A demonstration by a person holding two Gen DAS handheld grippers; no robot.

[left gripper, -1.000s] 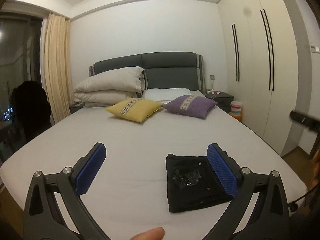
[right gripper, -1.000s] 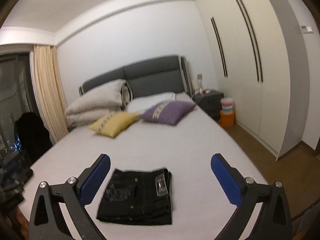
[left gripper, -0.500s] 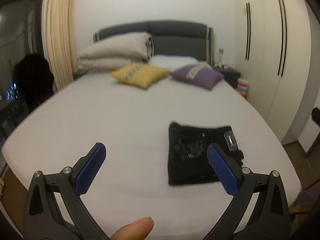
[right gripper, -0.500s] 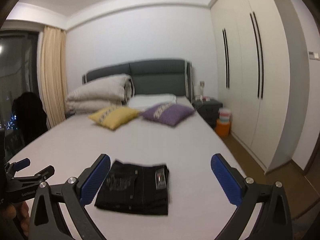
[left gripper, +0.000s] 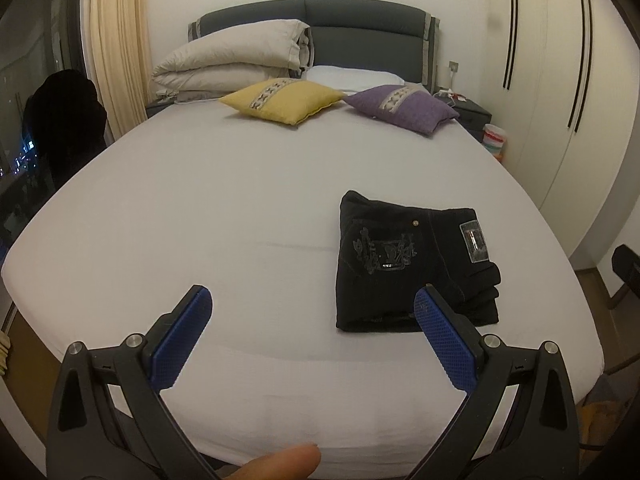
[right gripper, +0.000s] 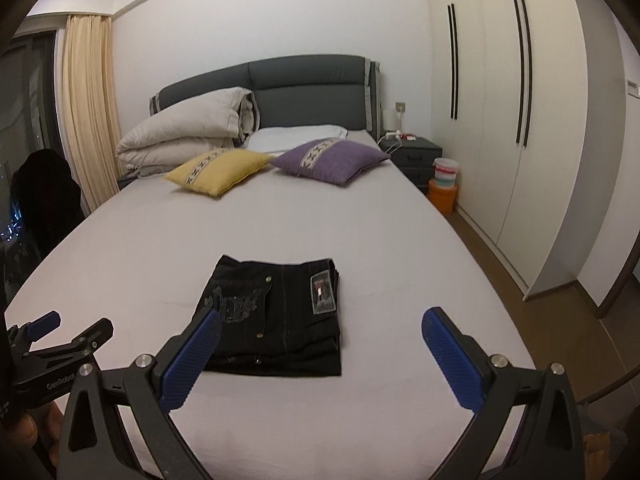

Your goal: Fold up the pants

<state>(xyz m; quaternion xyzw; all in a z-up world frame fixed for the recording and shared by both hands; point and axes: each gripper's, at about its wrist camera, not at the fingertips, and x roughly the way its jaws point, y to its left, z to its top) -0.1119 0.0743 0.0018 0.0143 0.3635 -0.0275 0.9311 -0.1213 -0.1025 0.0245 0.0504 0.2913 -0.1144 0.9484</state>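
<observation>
While lying folded into a compact black rectangle on the near right part of the bed (left gripper: pixel 200 184), pants (left gripper: pixel 404 264) (right gripper: pixel 276 320) sit flat, patch side up. Left gripper (left gripper: pixel 308 312) spread wide, holding nothing, hanging above the near mattress edge with the right blue pad (left gripper: pixel 444 340) overlapping the bundle's near edge (no contact discernible). Right gripper (right gripper: pixel 320 336) likewise agape and empty, bundle just beyond and between its tips, nearer the left one.
</observation>
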